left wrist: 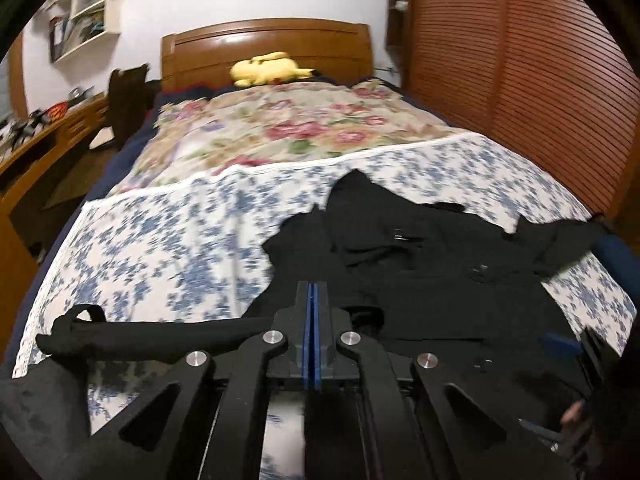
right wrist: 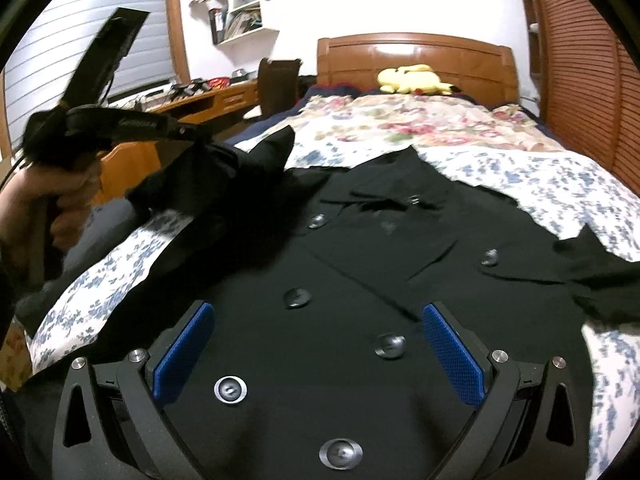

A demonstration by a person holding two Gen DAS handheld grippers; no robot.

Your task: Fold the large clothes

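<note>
- Black coat [right wrist: 360,264] lying front-up on the near part of the bed [left wrist: 168,240], over the blue-flowered sheet, buttons [right wrist: 297,298] running in two rows down its front.
- Collar end pointing far, toward the floral blanket [left wrist: 288,128]; one sleeve [right wrist: 600,276] trailing off to the right.
- Left sleeve [right wrist: 224,176] being lifted off the sheet at the left edge of the bed, bunched and peaking upward.
- Left claw [left wrist: 312,292] showing its blue pads pressed together in its own view, dark cloth lying just beyond the tips; pinching the raised sleeve as seen from the right wrist view [right wrist: 188,136].
- Left hand [right wrist: 48,196] gripping that tool's handle at the far left.
- Right claw [right wrist: 316,354] hovering spread wide above the coat's lower front, nothing between its blue pads [right wrist: 182,354].
- Strap with a loop [left wrist: 84,320] lying across the near-left sheet.
- Yellow plush toy [left wrist: 266,68] resting far away against the wooden headboard [left wrist: 264,40].
- Wooden tabletop [right wrist: 208,100] standing at the far left beside the bed.
</note>
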